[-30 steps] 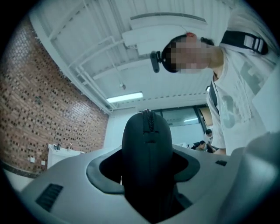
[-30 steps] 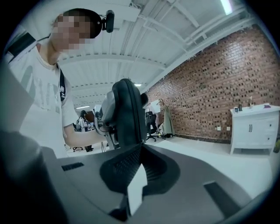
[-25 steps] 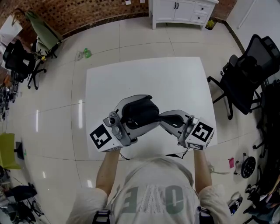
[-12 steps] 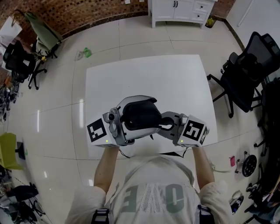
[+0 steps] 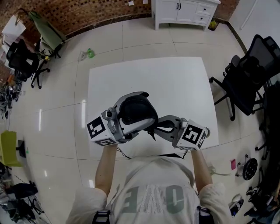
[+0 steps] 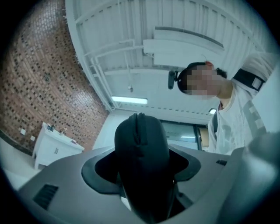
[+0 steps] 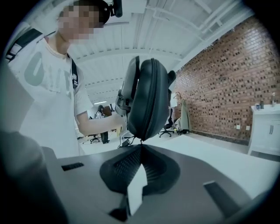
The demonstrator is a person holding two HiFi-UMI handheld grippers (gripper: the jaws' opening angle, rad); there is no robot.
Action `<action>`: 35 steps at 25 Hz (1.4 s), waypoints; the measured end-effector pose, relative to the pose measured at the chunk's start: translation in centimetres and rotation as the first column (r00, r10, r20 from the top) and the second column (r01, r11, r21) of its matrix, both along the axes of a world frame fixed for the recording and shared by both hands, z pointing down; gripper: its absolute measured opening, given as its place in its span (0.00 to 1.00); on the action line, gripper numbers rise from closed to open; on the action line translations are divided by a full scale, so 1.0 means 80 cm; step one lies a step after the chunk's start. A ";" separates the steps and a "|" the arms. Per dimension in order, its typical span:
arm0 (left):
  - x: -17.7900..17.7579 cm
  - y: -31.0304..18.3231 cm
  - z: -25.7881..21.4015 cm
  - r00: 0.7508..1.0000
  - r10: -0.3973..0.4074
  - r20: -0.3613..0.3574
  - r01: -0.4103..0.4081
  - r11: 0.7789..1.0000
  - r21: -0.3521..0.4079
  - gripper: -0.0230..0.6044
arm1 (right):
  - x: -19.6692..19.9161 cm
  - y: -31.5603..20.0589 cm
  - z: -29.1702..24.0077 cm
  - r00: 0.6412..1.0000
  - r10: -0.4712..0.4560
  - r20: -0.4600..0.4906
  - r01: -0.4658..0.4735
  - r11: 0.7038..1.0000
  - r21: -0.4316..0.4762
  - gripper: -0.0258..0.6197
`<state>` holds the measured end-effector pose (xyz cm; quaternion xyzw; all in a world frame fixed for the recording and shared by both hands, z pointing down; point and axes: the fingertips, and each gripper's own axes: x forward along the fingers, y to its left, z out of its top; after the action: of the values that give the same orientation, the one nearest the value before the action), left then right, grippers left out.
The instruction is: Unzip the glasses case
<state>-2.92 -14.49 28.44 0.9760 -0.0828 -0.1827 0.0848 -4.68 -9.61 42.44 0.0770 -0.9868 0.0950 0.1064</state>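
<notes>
One black glasses case (image 5: 138, 111) clamped in the left gripper (image 6: 142, 183); its zipper pull (image 7: 141, 141) pinched tight in the right gripper (image 7: 141, 151).

White square table (image 5: 175, 83), top plain white, stands on glossy pale tiled floor (image 5: 57, 118). On the floor around it: black office chair (image 5: 245, 83) just off the table's right edge, white cabinet (image 5: 183, 11) at far wall, small green object (image 5: 89, 53) beyond far-left corner, dark chairs (image 5: 24, 59) far left, yellow-green seat (image 5: 8, 148) at left edge, small clutter (image 5: 247, 166) lower right.
</notes>
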 end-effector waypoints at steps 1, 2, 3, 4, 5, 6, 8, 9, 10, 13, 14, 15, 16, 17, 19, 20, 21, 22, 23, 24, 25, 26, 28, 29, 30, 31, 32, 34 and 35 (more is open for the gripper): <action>-0.005 -0.005 0.003 0.999 -0.031 0.019 0.031 1.000 -0.003 0.48 | 0.004 -0.001 0.000 1.000 0.018 0.009 -0.018 1.000 -0.004 0.04; -0.011 -0.008 0.004 0.998 -0.051 0.029 0.051 0.999 -0.008 0.50 | 0.008 -0.003 -0.002 0.999 0.037 0.021 -0.037 0.999 -0.008 0.04; -0.017 -0.010 0.005 0.998 -0.059 0.028 0.059 0.998 -0.014 0.50 | 0.012 -0.005 -0.005 0.998 0.056 0.034 -0.056 0.998 -0.012 0.04; -0.022 -0.010 0.004 0.998 -0.055 0.018 0.055 0.998 -0.022 0.51 | 0.016 -0.007 -0.009 0.996 0.073 0.048 -0.073 0.997 -0.014 0.04; -0.027 -0.010 0.003 0.999 -0.043 0.002 0.043 0.999 -0.029 0.51 | 0.020 -0.009 -0.014 0.994 0.090 0.069 -0.089 0.996 -0.018 0.04; -0.030 -0.008 0.001 0.999 -0.030 -0.017 0.030 0.999 -0.034 0.51 | 0.026 -0.012 -0.020 0.990 0.104 0.095 -0.103 0.994 -0.024 0.04; -0.032 -0.004 -0.003 0.998 -0.022 -0.052 0.020 0.999 -0.038 0.51 | 0.038 -0.015 -0.032 0.980 0.123 0.156 -0.116 0.992 -0.048 0.04; -0.031 -0.002 -0.006 0.997 -0.028 -0.070 0.025 0.999 -0.034 0.51 | 0.042 -0.016 -0.036 0.976 0.122 0.182 -0.112 0.992 -0.066 0.04; -0.029 0.000 -0.009 0.996 -0.034 -0.087 0.031 0.999 -0.026 0.50 | 0.044 -0.014 -0.037 0.974 0.113 0.197 -0.098 0.992 -0.082 0.04; -0.018 0.007 -0.013 0.992 -0.025 -0.120 0.024 1.000 -0.007 0.50 | 0.034 0.001 -0.028 0.980 0.048 0.192 -0.027 0.994 -0.110 0.04; -0.015 0.009 -0.015 0.991 -0.013 -0.133 0.012 1.000 -0.008 0.49 | 0.027 0.007 -0.024 0.983 0.022 0.181 -0.002 0.994 -0.111 0.04; -0.010 0.012 -0.017 0.989 0.002 -0.146 -0.004 1.000 -0.011 0.48 | 0.020 0.013 -0.020 0.987 -0.002 0.163 0.020 0.994 -0.106 0.04; -0.006 0.016 -0.019 0.988 0.018 -0.151 -0.020 1.000 -0.012 0.47 | 0.012 0.018 -0.016 0.990 -0.022 0.137 0.036 0.995 -0.098 0.04; 0.000 0.020 -0.019 0.989 0.031 -0.142 -0.033 0.999 -0.008 0.47 | 0.005 0.021 -0.011 0.993 -0.035 0.109 0.045 0.995 -0.091 0.04; 0.009 0.026 -0.014 0.994 0.036 -0.099 -0.036 0.999 0.006 0.47 | 0.000 0.023 -0.002 0.997 -0.045 0.064 0.051 0.995 -0.084 0.04; 0.012 0.026 -0.009 0.996 0.034 -0.085 -0.033 0.999 0.005 0.47 | 0.002 0.025 0.002 0.998 -0.046 0.054 0.050 0.995 -0.083 0.04; 0.013 0.025 -0.004 0.997 0.029 -0.076 -0.029 1.000 -0.004 0.47 | 0.006 0.025 0.006 0.998 -0.039 0.044 0.042 0.996 -0.080 0.04; 0.012 0.022 0.003 0.998 0.015 -0.061 -0.016 1.000 -0.020 0.47 | 0.011 0.024 0.011 0.999 -0.023 0.027 0.025 0.997 -0.071 0.04; 0.010 0.016 0.012 0.999 -0.014 -0.030 0.012 0.999 -0.037 0.47 | 0.017 0.021 0.017 1.000 0.000 0.003 0.000 0.998 -0.060 0.04; 0.005 0.009 0.026 0.998 -0.060 0.024 0.062 0.997 -0.049 0.48 | 0.024 0.017 0.025 0.999 0.028 -0.030 -0.030 0.998 -0.048 0.04; -0.003 0.002 0.043 0.988 -0.119 0.095 0.125 0.991 -0.051 0.53 | 0.033 0.011 0.035 0.996 0.058 -0.071 -0.061 0.998 -0.035 0.04; -0.014 -0.004 0.062 0.970 -0.178 0.165 0.189 0.981 -0.050 0.59 | 0.043 0.006 0.047 0.989 0.086 -0.119 -0.089 0.996 -0.020 0.04; -0.038 -0.012 0.094 0.937 -0.254 0.238 0.280 0.957 -0.082 0.66 | 0.064 -0.005 0.074 0.963 0.129 -0.238 -0.126 0.992 0.028 0.04; -0.048 -0.013 0.106 0.931 -0.270 0.247 0.304 0.946 -0.111 0.66 | 0.074 -0.010 0.089 0.940 0.141 -0.310 -0.127 0.990 0.066 0.04; -0.055 -0.014 0.117 0.926 -0.278 0.255 0.319 0.938 -0.135 0.66 | 0.083 -0.015 0.106 0.912 0.146 -0.383 -0.115 0.988 0.103 0.04; -0.058 -0.013 0.127 0.920 -0.281 0.271 0.329 0.933 -0.147 0.66 | 0.089 -0.019 0.122 0.883 0.147 -0.445 -0.100 0.987 0.127 0.04; -0.057 -0.012 0.136 0.915 -0.280 0.292 0.334 0.930 -0.152 0.66 | 0.093 -0.023 0.137 0.859 0.144 -0.491 -0.088 0.987 0.137 0.04; -0.051 -0.010 0.150 0.908 -0.269 0.322 0.331 0.930 -0.157 0.66 | 0.098 -0.029 0.163 0.828 0.142 -0.543 -0.083 0.988 0.132 0.04; -0.048 -0.009 0.154 0.905 -0.265 0.332 0.330 0.931 -0.157 0.66 | 0.100 -0.033 0.171 0.819 0.147 -0.555 -0.092 0.988 0.126 0.04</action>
<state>-6.75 -15.24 40.76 0.9536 -0.2622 -0.0308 0.1444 3.33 -12.21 56.14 0.1683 -0.9082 0.0281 0.3822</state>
